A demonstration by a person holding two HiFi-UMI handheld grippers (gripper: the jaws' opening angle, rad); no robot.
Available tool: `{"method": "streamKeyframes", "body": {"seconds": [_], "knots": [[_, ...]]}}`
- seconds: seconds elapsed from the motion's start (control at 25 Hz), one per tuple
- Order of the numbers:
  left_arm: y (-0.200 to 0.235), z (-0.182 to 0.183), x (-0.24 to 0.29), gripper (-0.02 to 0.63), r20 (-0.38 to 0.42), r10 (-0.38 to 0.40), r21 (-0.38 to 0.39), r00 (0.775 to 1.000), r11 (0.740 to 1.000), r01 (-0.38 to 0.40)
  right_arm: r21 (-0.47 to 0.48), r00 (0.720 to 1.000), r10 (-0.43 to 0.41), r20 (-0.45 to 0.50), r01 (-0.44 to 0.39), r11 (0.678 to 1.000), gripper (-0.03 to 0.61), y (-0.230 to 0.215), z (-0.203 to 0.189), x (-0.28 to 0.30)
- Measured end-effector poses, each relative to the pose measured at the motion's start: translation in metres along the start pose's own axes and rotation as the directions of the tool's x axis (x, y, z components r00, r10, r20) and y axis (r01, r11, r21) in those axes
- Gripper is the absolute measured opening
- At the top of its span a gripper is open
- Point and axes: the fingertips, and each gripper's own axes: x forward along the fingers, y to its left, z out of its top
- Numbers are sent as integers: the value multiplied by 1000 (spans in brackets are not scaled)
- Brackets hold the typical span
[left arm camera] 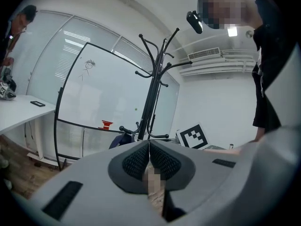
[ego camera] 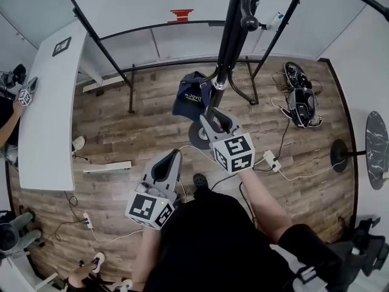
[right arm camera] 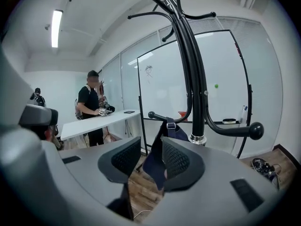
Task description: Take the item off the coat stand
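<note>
**A:** ok so where's your right gripper (ego camera: 216, 119) at?

**B:** Your right one's up at the coat stand (ego camera: 234, 35). Jaws are apart at a middling gap and not clamping anything. In the right gripper view the cap (right arm camera: 153, 161) hangs right in the gap. The navy cloth sits close against the right-hand pad and clear of the other one. Can't tell if it actually touches that pad.

**A:** and the cap's on the stand?

**B:** yep. Its strap (right arm camera: 172, 125) is looped over a low hook (right arm camera: 157, 116) with a ball end. The body of the cap dangles under that, just beside the pole. In your head view it's the dark blue lump with light print, left of the pole and above the wood floor (ego camera: 146, 132).

**A:** what about your left gripper (ego camera: 174, 156)?

**B:** It's lower and nearer your body, well apart from the cap. Jaws are together with the tips meeting, and there's nothing between them. The left gripper view looks at the stand from further back, and a bit of the cap peeks out just over the jaw tips.

**A:** anything else around you?

**B:** There's a whiteboard (right arm camera: 221, 69) behind the stand. A white table (ego camera: 42, 132) is off to your left, with a person (right arm camera: 89, 102) standing at it. A power strip (ego camera: 270, 161) lies on the floor by your right arm.
</note>
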Motion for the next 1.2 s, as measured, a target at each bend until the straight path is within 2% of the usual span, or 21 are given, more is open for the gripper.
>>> {"method": "streamKeyframes", "body": {"seconds": [0.24,0.4,0.92,1.2], "knots": [[0,-5,-1,20,-1,68,-30,998,997,-68,-4,1000,-6,-30,6,1000,210,-18,-11,25],[-4,-8,-2,20,-9,81,-20,997,997,-81,-21,998,-29,-48,28,999,250,-27,-19,38],[5,-18,-7,20,-48,154,-30,987,987,-155,-43,992,-78,-95,75,996,272,-43,-34,85],[12,-19,-12,20,-58,184,-34,981,982,-186,-2,988,-101,-116,102,995,260,-49,-42,102]]}}
